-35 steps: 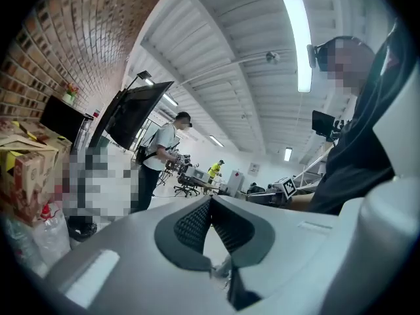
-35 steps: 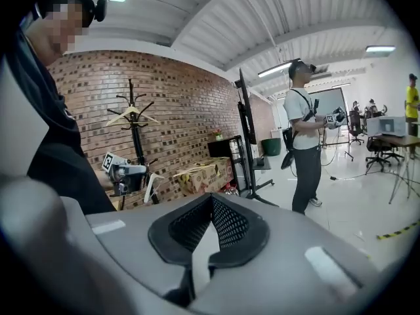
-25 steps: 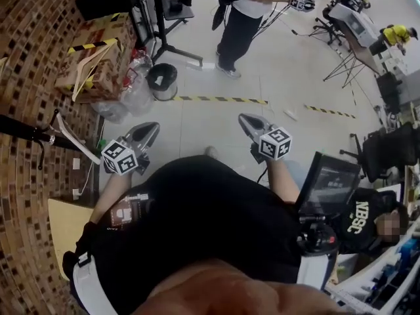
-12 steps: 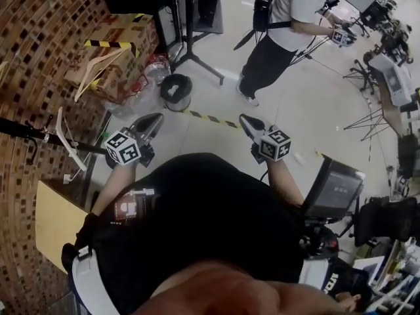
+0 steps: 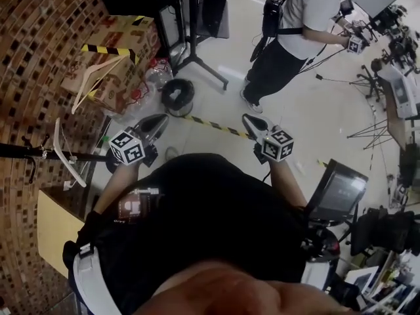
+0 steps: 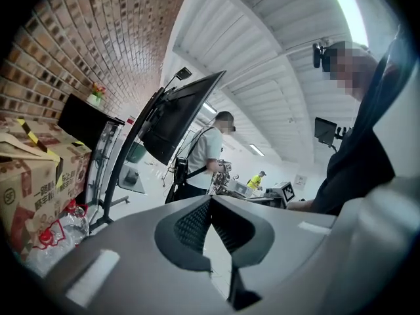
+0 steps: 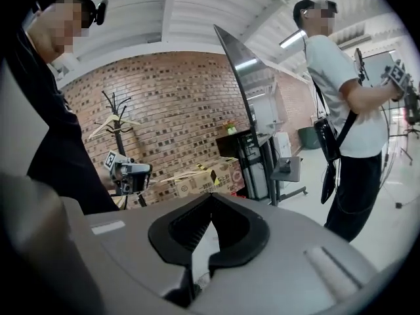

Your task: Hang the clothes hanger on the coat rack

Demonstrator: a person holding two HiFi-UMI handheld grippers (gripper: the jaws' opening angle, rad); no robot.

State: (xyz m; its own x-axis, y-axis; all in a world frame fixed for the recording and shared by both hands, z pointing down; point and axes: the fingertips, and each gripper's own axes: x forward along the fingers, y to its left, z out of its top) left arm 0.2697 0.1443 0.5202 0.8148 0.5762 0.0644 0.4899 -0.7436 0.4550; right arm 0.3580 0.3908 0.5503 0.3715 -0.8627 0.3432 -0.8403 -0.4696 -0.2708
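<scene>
Two grippers, left (image 5: pixel 161 119) and right (image 5: pixel 247 118), are clenched shut on nothing. A white hanger (image 5: pixel 65 153) hangs on the coat rack (image 5: pixel 26 153), to the left of the left gripper, its long axis crossing the rack's pole. Another hanger (image 5: pixel 98 76) lies slantwise on a cardboard box (image 5: pixel 125 87).

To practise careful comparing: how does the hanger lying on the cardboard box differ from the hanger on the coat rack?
The box hanger lies flat on the cardboard box; the rack hanger hangs from the coat rack. The box hanger looks cream; the rack hanger looks white. Both are thin, and neither is gripped: the left tongs and right tongs are shut and empty.
</scene>
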